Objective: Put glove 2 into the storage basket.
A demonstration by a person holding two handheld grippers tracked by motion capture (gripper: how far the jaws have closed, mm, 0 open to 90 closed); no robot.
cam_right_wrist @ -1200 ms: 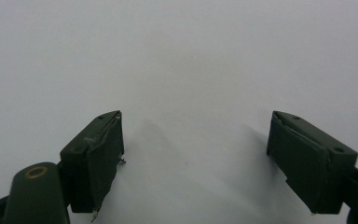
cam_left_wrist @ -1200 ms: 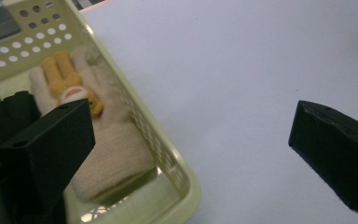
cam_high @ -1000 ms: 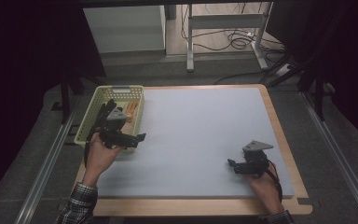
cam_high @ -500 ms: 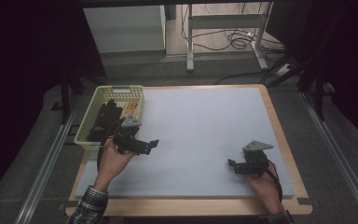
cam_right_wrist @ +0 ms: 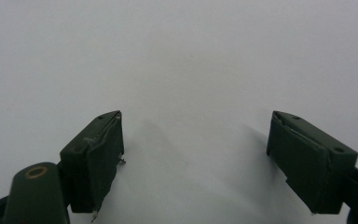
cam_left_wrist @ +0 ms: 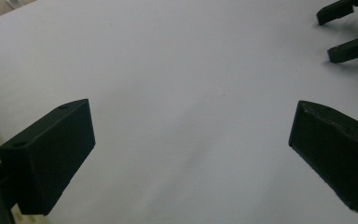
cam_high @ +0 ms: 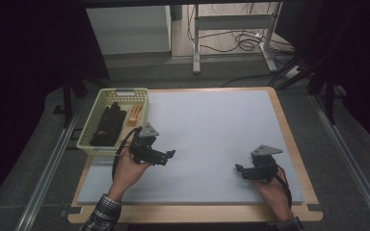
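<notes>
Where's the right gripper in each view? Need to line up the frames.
High view: right gripper at lower right, on the pale mat, jaws pointing left.
Left gripper view: right gripper in the top right corner, far off, two dark jaw tips apart.
Right gripper view: right gripper is the camera's own, jaws open at bottom left and bottom right.
Shared landmark: the pale mat under it in all three.

Black grippers (cam_high: pixel 169 155), yellow basket (cam_high: pixel 87 130), pale grey mat (cam_high: pixel 212 130), plaid sleeve (cam_high: pixel 102 215).

dark basket item (cam_high: pixel 107 126): too dim to identify | orange item (cam_high: pixel 135 114): too small
</notes>
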